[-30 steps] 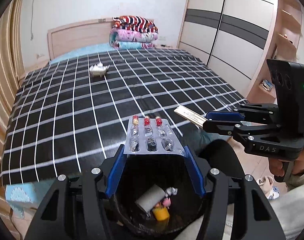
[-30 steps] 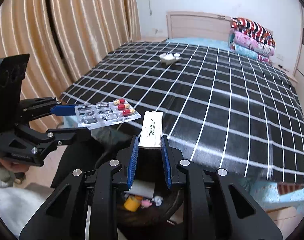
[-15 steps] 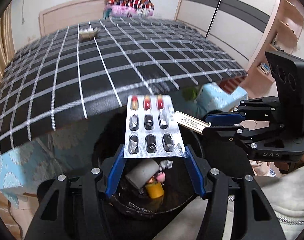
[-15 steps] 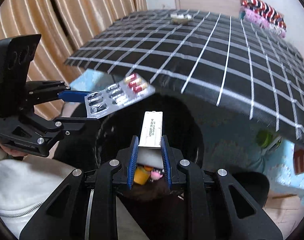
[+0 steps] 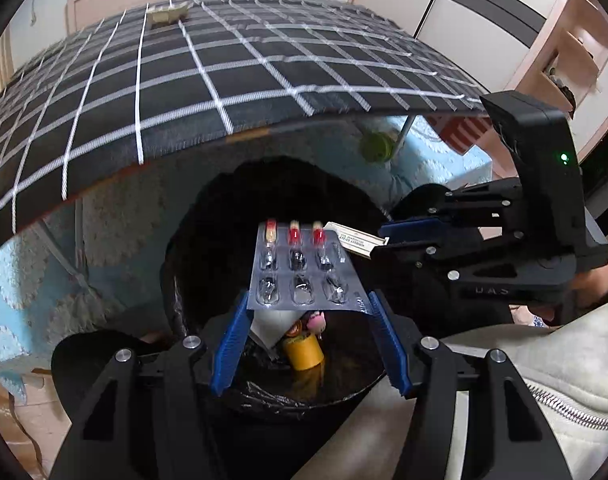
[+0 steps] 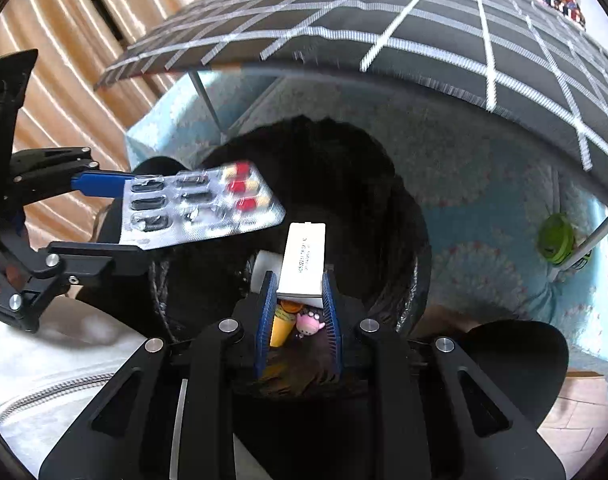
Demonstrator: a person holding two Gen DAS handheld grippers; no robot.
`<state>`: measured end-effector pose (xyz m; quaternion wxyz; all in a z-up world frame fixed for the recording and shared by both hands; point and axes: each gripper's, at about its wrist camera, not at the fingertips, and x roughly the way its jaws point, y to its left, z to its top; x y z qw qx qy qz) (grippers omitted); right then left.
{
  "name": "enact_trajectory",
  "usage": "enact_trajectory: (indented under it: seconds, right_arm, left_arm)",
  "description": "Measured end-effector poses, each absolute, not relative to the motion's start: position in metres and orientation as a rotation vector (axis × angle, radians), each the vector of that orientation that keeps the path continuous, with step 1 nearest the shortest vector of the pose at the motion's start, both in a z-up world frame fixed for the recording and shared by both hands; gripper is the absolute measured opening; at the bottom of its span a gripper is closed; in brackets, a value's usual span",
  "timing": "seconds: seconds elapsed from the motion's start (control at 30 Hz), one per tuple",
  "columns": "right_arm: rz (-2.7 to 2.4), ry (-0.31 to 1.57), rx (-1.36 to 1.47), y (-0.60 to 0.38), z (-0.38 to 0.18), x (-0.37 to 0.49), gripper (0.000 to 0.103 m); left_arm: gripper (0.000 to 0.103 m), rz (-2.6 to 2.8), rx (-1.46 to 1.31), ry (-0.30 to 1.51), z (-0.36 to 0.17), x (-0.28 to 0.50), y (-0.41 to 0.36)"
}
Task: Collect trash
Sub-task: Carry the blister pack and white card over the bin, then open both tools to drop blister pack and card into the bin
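The left tool [image 5: 308, 308] pinches a blister pack [image 5: 304, 268] by its edges; the right tool [image 6: 300, 296] is clamped on a small white box [image 6: 304, 260]. Both items hang over the open mouth of the black bin [image 5: 176, 300], which already holds a yellow bottle [image 5: 304, 354] and other scraps. Recommended: part each tool only while its item sits fully inside the rim, since the pack overhangs flat and could glide aside. Beyond the bin stands the bed [image 5: 184, 92], with one pale object [image 5: 166, 16] on it near the headboard, judged the next pickup.

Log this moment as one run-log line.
left tongs: shut on blister pack | right tongs: shut on small white box | both over black trash bin | release: pending
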<state>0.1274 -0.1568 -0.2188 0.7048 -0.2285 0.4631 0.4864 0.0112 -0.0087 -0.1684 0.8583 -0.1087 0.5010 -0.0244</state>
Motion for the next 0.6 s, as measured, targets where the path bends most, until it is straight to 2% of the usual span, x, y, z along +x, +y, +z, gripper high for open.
enact_trajectory:
  seconds: [0.6]
  right_arm:
    - [1.049, 1.139, -0.560, -0.131, -0.262, 0.143, 0.024]
  left_arm:
    - [0.057, -0.035, -0.269, 1.212, -0.243, 0.040, 0.006]
